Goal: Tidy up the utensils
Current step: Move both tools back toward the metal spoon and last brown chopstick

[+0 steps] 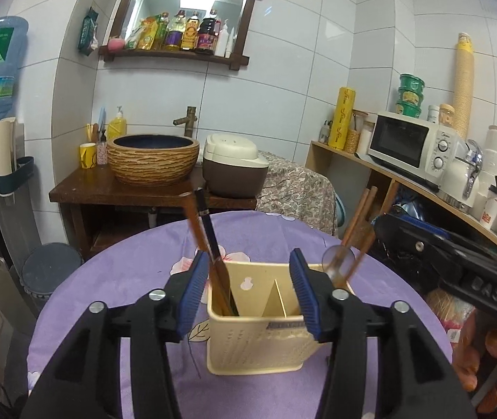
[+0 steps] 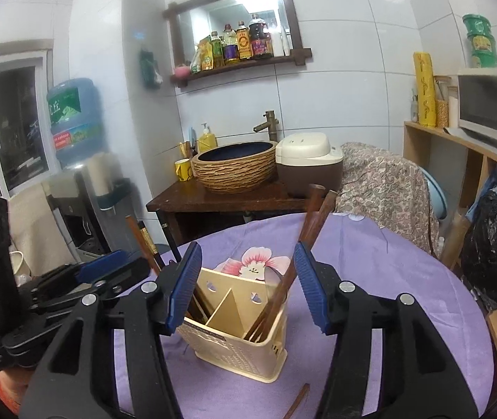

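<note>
Pointing forward and slightly down over the round table in a purple flowered cloth (image 1: 115,279), both at about the same tilt. Left gripper (image 1: 248,286) standing about half open, blue ribbed pads (image 1: 192,289) framing the cream perforated plastic utensil holder (image 1: 248,342) without pressing on anything — nothing held. Right gripper (image 2: 248,279) likewise standing about half open and empty, pads (image 2: 311,286) either side of the same holder (image 2: 238,342), apart from its walls. Holder sitting upright on the cloth, split by a slanted divider: brown and black chopsticks (image 1: 210,241) leaning in its left compartment, a clear-bowled spoon (image 1: 337,258) and brown wooden handles (image 1: 360,216) leaning in its right. Showing only in the left wrist view — the right gripper's black body crossing the right edge, with fingers of a hand (image 1: 475,359) wrapped below it. Showing only in the right wrist view — the left gripper's jaws at the left edge and a brown wooden stick (image 2: 299,401) lying loose on the cloth in front of the holder, near the bottom edge.
</note>
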Demonstrator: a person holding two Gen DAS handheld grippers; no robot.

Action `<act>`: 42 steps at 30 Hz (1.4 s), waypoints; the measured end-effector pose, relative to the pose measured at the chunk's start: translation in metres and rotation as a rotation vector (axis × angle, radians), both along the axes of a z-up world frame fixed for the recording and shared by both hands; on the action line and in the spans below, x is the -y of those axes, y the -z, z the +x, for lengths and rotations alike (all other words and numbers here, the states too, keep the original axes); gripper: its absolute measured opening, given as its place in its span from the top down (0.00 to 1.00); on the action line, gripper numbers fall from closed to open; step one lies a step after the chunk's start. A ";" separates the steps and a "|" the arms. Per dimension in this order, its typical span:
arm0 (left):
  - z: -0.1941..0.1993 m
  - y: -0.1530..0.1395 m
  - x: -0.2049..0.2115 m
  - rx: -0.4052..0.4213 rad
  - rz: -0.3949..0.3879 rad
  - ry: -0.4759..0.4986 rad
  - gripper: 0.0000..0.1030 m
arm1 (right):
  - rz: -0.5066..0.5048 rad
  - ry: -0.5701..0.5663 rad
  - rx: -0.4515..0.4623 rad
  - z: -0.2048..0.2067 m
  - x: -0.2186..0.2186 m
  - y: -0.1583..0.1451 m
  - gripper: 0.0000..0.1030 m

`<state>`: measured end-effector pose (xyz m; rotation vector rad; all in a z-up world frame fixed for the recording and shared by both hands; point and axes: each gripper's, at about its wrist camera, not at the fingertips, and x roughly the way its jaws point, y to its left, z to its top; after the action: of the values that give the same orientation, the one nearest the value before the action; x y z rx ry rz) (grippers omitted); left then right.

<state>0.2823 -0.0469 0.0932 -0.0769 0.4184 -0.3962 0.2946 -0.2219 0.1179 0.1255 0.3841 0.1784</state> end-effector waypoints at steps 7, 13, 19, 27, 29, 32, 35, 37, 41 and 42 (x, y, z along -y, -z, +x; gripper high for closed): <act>-0.031 0.017 -0.025 -0.030 -0.002 0.030 0.28 | -0.031 0.034 0.035 -0.023 0.003 0.006 0.33; -0.068 0.046 -0.036 -0.048 0.064 0.092 0.16 | -0.053 0.025 -0.001 -0.058 0.001 0.024 0.23; -0.103 0.081 -0.045 -0.059 0.160 0.038 0.14 | -0.109 0.026 -0.170 -0.087 -0.008 0.078 0.23; -0.132 0.114 -0.042 -0.116 0.238 -0.006 0.14 | -0.135 0.100 -0.327 -0.127 -0.012 0.146 0.23; -0.138 0.120 -0.041 -0.132 0.240 -0.007 0.14 | -0.133 0.124 -0.341 -0.133 -0.010 0.153 0.23; -0.144 0.127 -0.038 -0.145 0.256 0.017 0.20 | -0.102 0.143 -0.364 -0.143 0.000 0.163 0.23; -0.150 0.135 -0.026 -0.154 0.322 0.082 0.25 | -0.086 0.149 -0.375 -0.148 0.006 0.167 0.23; -0.152 0.140 -0.013 -0.144 0.394 0.118 0.29 | -0.066 0.143 -0.374 -0.150 0.008 0.168 0.23; -0.147 0.145 0.007 -0.114 0.496 0.165 0.35 | -0.054 0.134 -0.371 -0.150 0.008 0.168 0.23; -0.144 0.146 0.012 -0.116 0.510 0.183 0.36 | -0.051 0.129 -0.371 -0.150 0.008 0.168 0.23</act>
<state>0.1382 -0.0586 -0.0527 0.4393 0.6330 -0.4561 0.1447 -0.2298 -0.0501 0.1328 0.7478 0.0166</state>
